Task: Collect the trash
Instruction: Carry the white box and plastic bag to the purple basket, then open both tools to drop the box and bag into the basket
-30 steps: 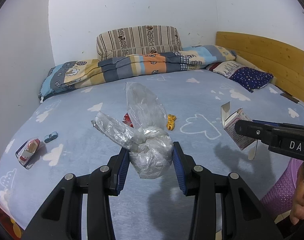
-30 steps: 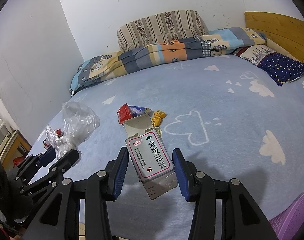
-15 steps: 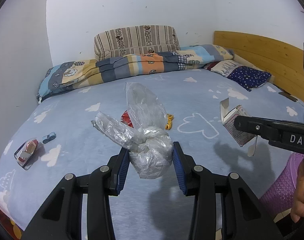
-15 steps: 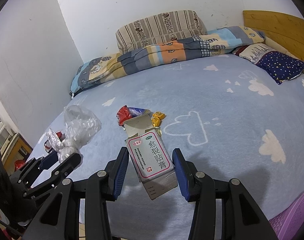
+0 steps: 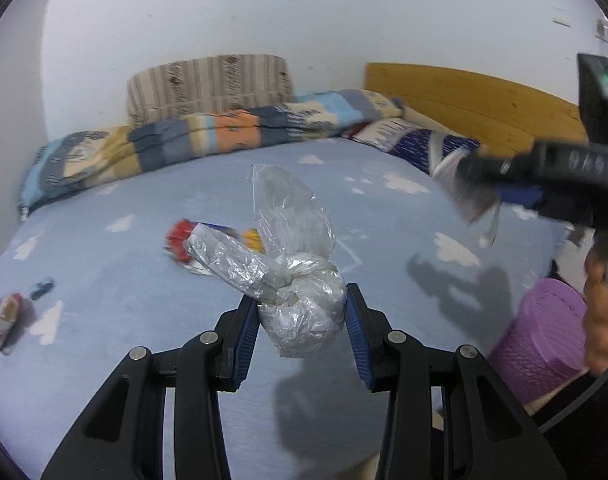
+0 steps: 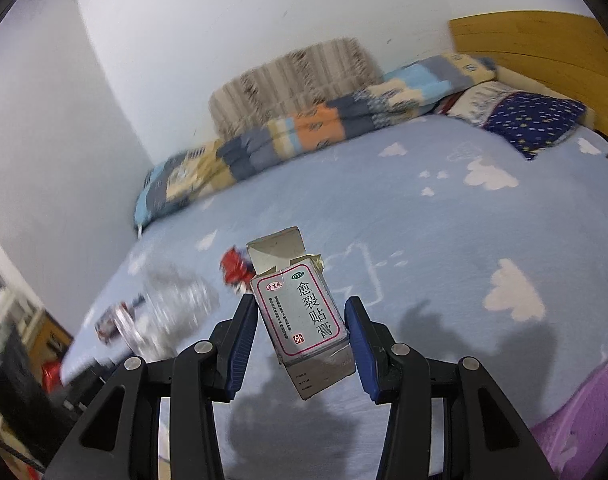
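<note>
My left gripper (image 5: 302, 322) is shut on a knotted clear plastic bag (image 5: 300, 312), held above the blue cloud-print bed (image 5: 104, 280). My right gripper (image 6: 302, 332) is shut on a small grey medicine box (image 6: 304, 316) with its top flap open. In the left wrist view that box (image 5: 462, 188) and the right gripper appear blurred at the upper right. A red wrapper (image 5: 180, 240) and a yellow wrapper (image 5: 252, 238) lie on the bed behind the bag. A purple basket (image 5: 540, 336) stands beside the bed at the right.
A small packet (image 5: 4, 320) and a tiny blue item (image 5: 42, 288) lie near the bed's left edge. A folded striped quilt (image 5: 208, 136), pillows and a wooden headboard (image 5: 472, 104) line the far side. A person's hand (image 5: 602, 320) holds the right gripper.
Both grippers have swung to the right with their loads still held. The right gripper has risen in the left view, and the purple basket shows more fully.
</note>
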### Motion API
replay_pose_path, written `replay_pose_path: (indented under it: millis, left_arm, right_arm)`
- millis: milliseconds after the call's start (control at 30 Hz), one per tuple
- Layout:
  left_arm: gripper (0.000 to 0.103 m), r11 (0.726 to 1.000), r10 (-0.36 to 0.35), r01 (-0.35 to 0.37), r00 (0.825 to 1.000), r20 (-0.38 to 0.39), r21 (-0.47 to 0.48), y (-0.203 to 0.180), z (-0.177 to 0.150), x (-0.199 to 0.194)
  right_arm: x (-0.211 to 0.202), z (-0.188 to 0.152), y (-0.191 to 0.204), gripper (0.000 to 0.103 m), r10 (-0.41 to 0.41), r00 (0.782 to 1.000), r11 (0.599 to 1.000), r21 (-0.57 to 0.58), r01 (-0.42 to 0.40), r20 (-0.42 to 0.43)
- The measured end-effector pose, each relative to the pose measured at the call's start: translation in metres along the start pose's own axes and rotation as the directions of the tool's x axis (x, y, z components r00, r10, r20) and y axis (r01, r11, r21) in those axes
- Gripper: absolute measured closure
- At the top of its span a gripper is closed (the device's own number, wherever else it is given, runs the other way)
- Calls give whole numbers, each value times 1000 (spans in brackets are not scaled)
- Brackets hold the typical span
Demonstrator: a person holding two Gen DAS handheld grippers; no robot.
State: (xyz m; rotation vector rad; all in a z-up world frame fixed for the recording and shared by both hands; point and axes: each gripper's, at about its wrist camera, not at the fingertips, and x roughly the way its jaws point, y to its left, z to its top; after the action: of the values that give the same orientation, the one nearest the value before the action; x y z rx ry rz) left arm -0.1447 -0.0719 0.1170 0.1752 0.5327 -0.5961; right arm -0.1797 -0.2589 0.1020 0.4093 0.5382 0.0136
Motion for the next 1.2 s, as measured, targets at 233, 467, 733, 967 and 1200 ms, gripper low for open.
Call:
replay_pose_path:
  millis: [233, 467, 733, 967, 1200]
  left_arm:
    - [63, 988, -141, 142, 990, -24, 60, -56, -3, 3]
    - [63, 971, -212, 215, 976, -42, 105, -99, 1, 4]
    - [63, 934, -305, 313, 950, -70, 173, -152, 19, 3]
    - [63, 836, -444, 475, 880, -170, 275, -219, 42, 12]
    - [62, 739, -516, 582, 813, -271, 339, -280, 44, 25]
  right_arm:
    - [-77, -7, -77, 55, -74, 996, 992, 110, 68, 52]
    - [-138, -39, -145, 55, -197, 980, 963, 192, 187, 31]
    - [-182, -57, -190, 55, -269, 962, 929, 273, 248, 42]
    - [-212, -59, -215, 55, -291, 953, 911, 329, 249, 86]
    - [-232, -71, -246, 54, -313, 945, 882, 396, 254, 92]
